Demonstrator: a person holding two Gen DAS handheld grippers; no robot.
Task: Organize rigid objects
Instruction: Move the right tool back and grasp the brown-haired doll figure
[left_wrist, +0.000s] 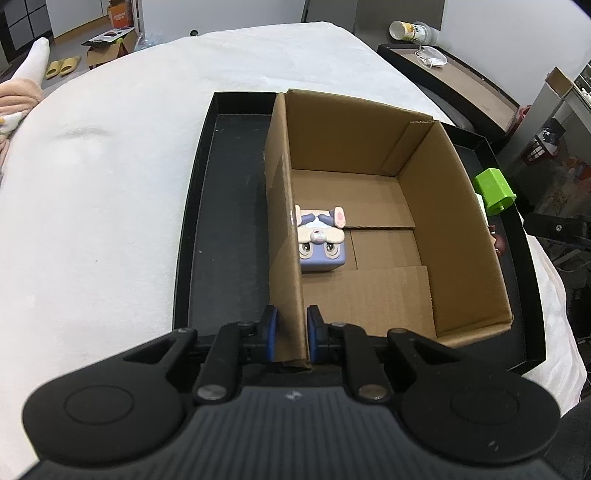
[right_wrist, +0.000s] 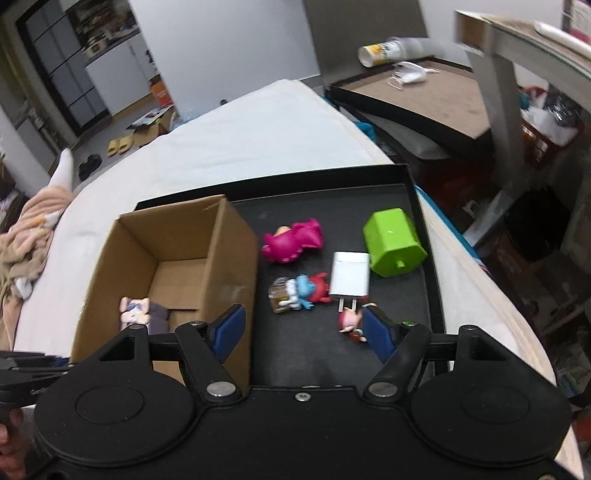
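A wide bed (left_wrist: 110, 166) covered in white sheeting fills most of both views. On it lies a shallow black tray (left_wrist: 225, 206) with a raised rim.

Standing in the tray is an open brown cardboard box (left_wrist: 436, 229). In the right wrist view the box takes up the tray's left part, with loose things spread on the bare tray floor to its right.

Inside the box, against its left wall, lies a small purple block toy (left_wrist: 322, 240) with a cartoon rabbit face.

The largest loose thing is a lime green plastic block (right_wrist: 393, 242), tipped on its side near the tray's far right corner. Just left of it lies a white plug charger (right_wrist: 350, 275), prongs pointing toward the near side. Further left, beside the box's right wall, lies a magenta figurine (right_wrist: 293, 240). Nearer than that is a small figure in blue and red (right_wrist: 301, 291). Just below the charger's prongs lies a tiny figure with dark red hair (right_wrist: 351, 321), partly hidden behind one claw finger.

The left claw (left_wrist: 291, 330) is clenched on the near end of the box's left wall, a blue pad pressed on each side.

The right claw (right_wrist: 303, 328) hangs released above the tray's near side, fingers spread wide with nothing between them.
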